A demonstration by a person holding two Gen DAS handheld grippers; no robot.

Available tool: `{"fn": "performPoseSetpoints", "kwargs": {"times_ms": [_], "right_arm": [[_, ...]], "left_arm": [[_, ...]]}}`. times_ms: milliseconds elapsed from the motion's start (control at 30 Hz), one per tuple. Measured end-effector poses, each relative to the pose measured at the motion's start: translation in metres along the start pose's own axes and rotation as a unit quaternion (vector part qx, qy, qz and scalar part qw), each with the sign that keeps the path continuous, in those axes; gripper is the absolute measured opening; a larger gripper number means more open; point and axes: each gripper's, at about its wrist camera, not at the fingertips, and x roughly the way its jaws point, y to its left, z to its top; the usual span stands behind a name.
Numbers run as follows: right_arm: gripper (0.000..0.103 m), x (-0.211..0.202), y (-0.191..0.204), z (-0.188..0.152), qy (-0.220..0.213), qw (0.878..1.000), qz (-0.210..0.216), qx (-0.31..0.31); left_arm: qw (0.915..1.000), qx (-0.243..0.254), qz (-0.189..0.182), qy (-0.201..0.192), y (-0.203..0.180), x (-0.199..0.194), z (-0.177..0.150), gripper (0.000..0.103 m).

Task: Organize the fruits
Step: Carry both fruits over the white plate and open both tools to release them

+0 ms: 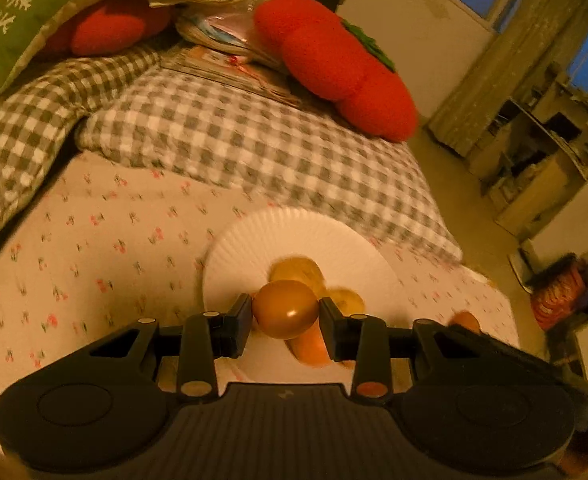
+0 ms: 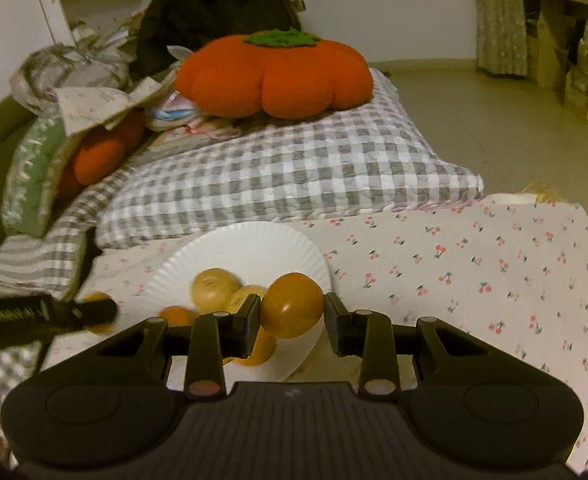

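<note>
A: While both grippers hover over the white paper plate (image 1: pixel 254 240) on the bed, what's each holding?

B: Left gripper (image 1: pixel 285 316): fingers clamped on a round orange-brown fruit (image 1: pixel 285 310), held above the plate's near side. Right gripper (image 2: pixel 292 312): same deal, fingers closed on its own round orange fruit (image 2: pixel 292 305), over the plate's right edge.

A: What's already on the plate?

B: Two yellowish fruits (image 2: pixel 214 288), touching each other near the middle, plus an orange one (image 1: pixel 309 346) at the near rim. One more orange fruit (image 1: pixel 466 322) sits off to the right in the left wrist view; can't tell if it's on the plate or the cherry-print sheet (image 2: pixel 493 264).

A: Step?

B: Carry-to-plate, I'd say, both hands at once. Placement not yet done.

A: Next move needs?

B: Probably lower each fruit onto bare plate, clear of the pile, then let go. Plate looks thin and sits on soft bedding, so it may tip; round fruit could roll.
</note>
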Motion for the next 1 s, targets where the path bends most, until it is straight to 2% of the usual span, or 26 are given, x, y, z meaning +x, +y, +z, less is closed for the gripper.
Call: {"fn": "performPoseSetpoints", "kwargs": {"times_ms": [167, 367, 700, 1000], "right_arm": [[0.031, 0.021, 0.007, 0.012, 0.002, 1.000, 0.009, 0.003], [0.031, 0.046, 0.014, 0.019, 0.007, 1.000, 0.027, 0.006], [0.031, 0.082, 0.014, 0.014, 0.043, 0.999, 0.023, 0.023], [0.031, 0.089, 0.013, 0.011, 0.039, 0.999, 0.014, 0.025]], "left_arm": [[0.9998, -0.010, 0.020, 0.001, 0.012, 0.028, 0.016, 0.025], [0.9982, -0.058, 0.010, 0.013, 0.028, 0.052, 0.019, 0.025], [0.9988, -0.039, 0.019, 0.025, 0.020, 0.077, 0.015, 0.025], [0.9987, -0.037, 0.012, 0.034, 0.022, 0.084, 0.014, 0.025]]}}
